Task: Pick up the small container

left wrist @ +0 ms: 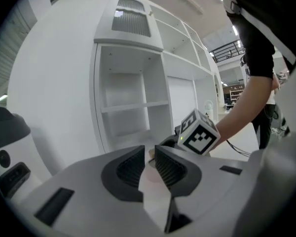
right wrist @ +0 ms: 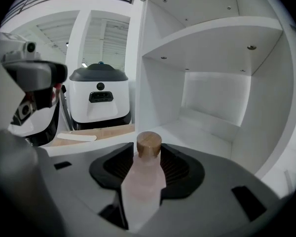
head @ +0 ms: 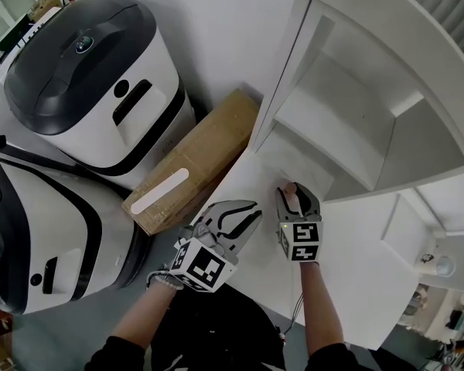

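White shelving unit (head: 348, 122) (open-fronted) beside a cardboard box (head: 209, 145), grey floor (head: 85, 332).

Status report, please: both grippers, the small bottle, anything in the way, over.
Left gripper empty, jaws opening. Right gripper closing on the bottle, cork cap forward. Nothing in the way; open shelf ahead.

There is one small container (right wrist: 149, 144) and one cardboard box (head: 193, 161). There are two white-and-dark machines (head: 93, 76) (head: 46, 230). One white shelf unit (head: 356, 114).
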`<move>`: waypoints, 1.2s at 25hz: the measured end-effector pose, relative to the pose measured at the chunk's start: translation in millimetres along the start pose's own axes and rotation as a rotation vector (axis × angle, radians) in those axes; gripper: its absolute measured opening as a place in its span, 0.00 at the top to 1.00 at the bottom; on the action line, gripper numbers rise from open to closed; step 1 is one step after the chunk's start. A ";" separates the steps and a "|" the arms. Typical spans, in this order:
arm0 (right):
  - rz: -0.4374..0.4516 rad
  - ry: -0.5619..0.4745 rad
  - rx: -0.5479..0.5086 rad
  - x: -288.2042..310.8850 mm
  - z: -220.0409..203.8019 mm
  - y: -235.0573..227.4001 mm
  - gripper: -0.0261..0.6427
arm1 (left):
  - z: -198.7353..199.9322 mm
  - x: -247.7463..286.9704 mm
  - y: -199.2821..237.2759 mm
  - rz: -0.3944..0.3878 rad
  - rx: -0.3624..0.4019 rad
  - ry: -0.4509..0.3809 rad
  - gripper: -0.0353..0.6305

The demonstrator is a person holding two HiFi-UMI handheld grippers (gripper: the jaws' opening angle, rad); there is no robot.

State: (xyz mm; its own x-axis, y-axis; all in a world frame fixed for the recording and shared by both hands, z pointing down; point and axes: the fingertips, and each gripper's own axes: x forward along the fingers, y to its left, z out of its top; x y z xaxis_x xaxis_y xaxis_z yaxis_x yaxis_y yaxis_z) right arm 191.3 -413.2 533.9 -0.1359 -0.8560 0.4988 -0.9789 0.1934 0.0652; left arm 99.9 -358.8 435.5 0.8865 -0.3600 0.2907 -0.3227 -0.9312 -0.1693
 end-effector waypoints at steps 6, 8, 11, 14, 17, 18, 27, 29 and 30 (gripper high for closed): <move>0.011 -0.017 0.057 -0.6 1.0 -1.4 0.74 | -53.2 34.5 -4.9 -0.082 0.079 0.140 0.63; 0.012 -0.020 0.059 -0.4 1.4 -1.5 0.74 | -64.5 47.4 -8.4 -0.115 0.107 0.159 0.52; 0.014 -0.019 0.059 0.9 1.6 -2.1 0.74 | -79.7 69.0 -12.4 -0.162 0.126 0.194 0.45; 0.017 -0.016 0.059 1.2 1.2 -2.3 0.74 | -91.6 90.4 -17.2 -0.197 0.153 0.224 0.43; 0.019 -0.017 0.055 1.7 1.5 -1.9 0.74 | -99.6 110.8 -20.7 -0.224 0.159 0.241 0.41; 0.019 -0.016 0.053 2.0 1.5 -1.8 0.74 | -102.6 116.9 -22.0 -0.233 0.160 0.247 0.41; 0.022 -0.030 0.046 2.2 1.8 -1.6 0.74 | -111.8 147.9 -28.1 -0.280 0.178 0.259 0.41; 0.020 -0.032 0.038 2.8 2.1 -1.5 0.74 | -111.1 153.3 -27.4 -0.288 0.182 0.263 0.41; 0.019 -0.030 0.031 3.4 2.3 -1.3 0.74 | -111.2 155.6 -27.7 -0.296 0.186 0.267 0.41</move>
State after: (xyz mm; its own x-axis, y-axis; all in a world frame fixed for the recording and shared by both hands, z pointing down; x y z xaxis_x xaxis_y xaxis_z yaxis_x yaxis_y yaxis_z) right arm 191.8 -417.5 533.5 -0.1584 -0.8666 0.4733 -0.9804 0.1950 0.0289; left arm 209.9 -395.4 590.1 0.8070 -0.1041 0.5813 0.0189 -0.9793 -0.2016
